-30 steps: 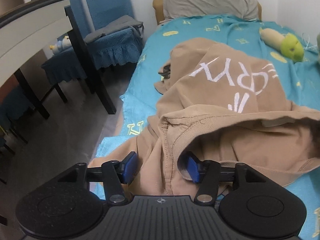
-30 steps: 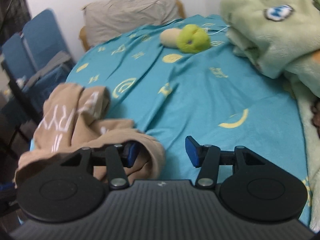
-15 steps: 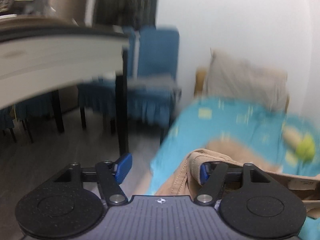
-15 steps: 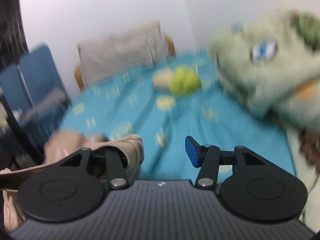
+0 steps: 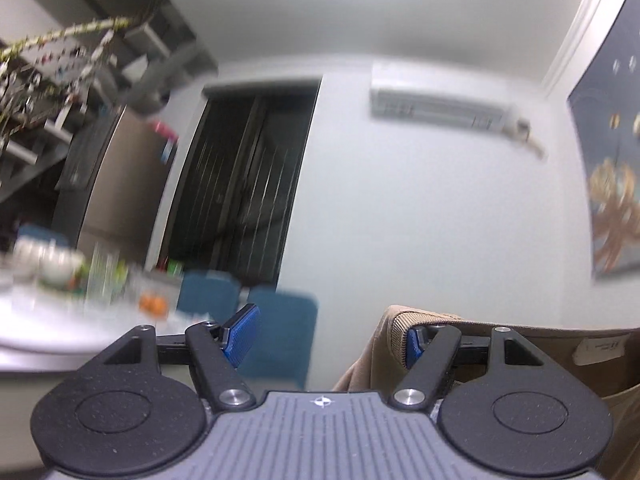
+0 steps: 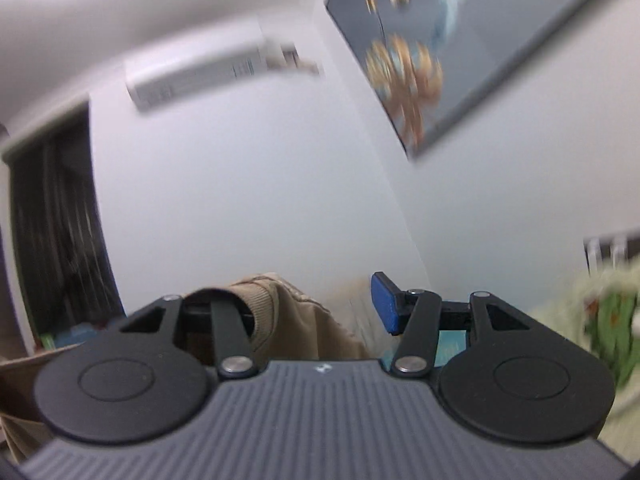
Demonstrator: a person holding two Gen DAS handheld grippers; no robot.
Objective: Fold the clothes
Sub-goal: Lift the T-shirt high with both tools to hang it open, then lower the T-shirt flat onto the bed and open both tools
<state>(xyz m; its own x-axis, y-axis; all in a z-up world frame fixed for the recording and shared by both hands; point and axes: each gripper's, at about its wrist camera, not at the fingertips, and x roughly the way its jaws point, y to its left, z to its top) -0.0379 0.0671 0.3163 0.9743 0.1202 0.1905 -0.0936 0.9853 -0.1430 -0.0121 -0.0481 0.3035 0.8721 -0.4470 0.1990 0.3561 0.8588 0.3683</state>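
Both cameras tilt up at a pale wall [image 5: 420,208] carrying an air conditioner [image 5: 438,106] and a framed picture [image 6: 448,52]. A tan sweatshirt [image 5: 532,356] hangs lifted between the two tools. Its ribbed hem is draped over the left gripper's [image 5: 326,338] right finger, whose jaws stand wide apart, and over the right gripper's [image 6: 316,306] left finger, equally spread. Neither pinches the cloth.

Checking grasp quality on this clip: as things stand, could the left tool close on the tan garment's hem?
Probably not. The left tool is open, and the garment hangs over the outside of one finger only; its ribbed hem does not lie between the fingers. Closing now would likely catch nothing.
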